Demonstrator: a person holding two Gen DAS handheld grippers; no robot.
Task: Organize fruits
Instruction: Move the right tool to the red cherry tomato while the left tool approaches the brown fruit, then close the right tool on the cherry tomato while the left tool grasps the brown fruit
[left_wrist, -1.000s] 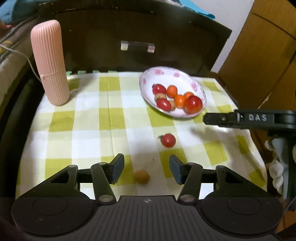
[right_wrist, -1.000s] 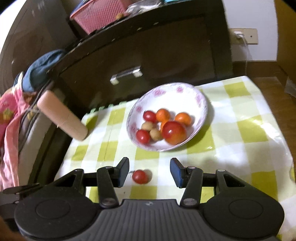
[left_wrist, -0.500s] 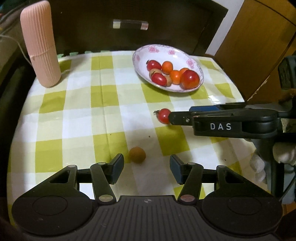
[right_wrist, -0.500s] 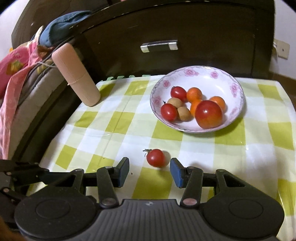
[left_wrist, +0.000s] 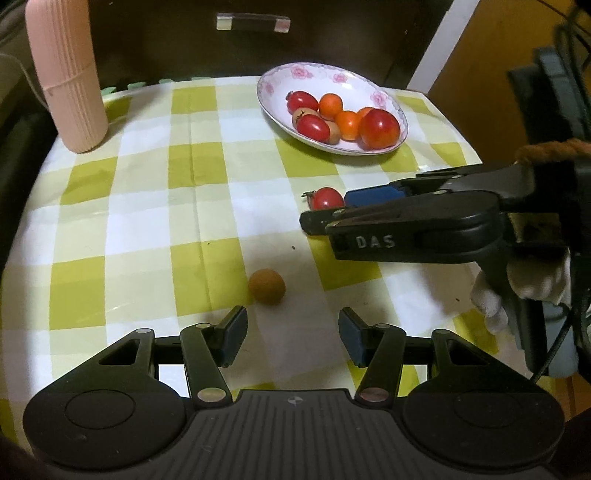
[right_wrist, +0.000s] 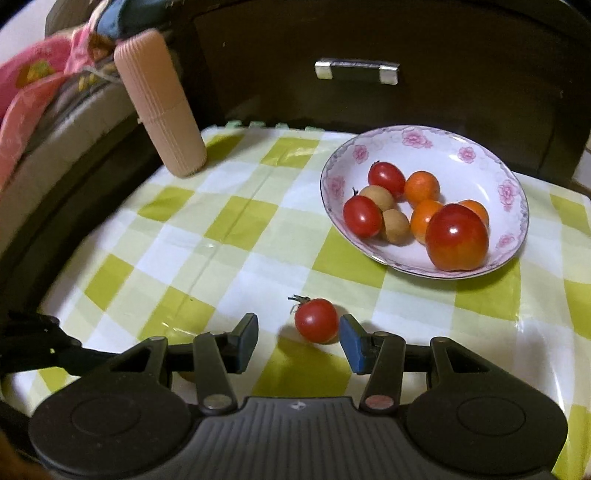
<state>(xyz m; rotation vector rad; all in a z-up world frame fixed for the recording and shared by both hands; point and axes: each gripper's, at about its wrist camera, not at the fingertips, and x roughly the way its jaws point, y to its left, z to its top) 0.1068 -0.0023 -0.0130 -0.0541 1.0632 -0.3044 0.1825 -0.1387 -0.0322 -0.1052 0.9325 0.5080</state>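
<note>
Fruit's scattered over a green-and-white checked tablecloth (left_wrist: 147, 206). Nearest the left gripper (left_wrist: 291, 332) sits a small brown fruit (left_wrist: 266, 286) — just ahead of the fingertips, not between them, and those jaws stand apart with nothing in them. A bit further on, a cherry tomato (right_wrist: 317, 320) lies between the fingers of the right gripper (right_wrist: 298, 334); it's just beside the blue pad on the right, with a gap on the left, and the jaws are closing on it but not gripping yet. Beyond that is a flowered dish (right_wrist: 480, 147) with tomatoes and small orange and brown fruits. A ribbed pink bottle (left_wrist: 64, 74) stands at the far left corner — dark drawer front (right_wrist: 369, 37) behind.
</note>
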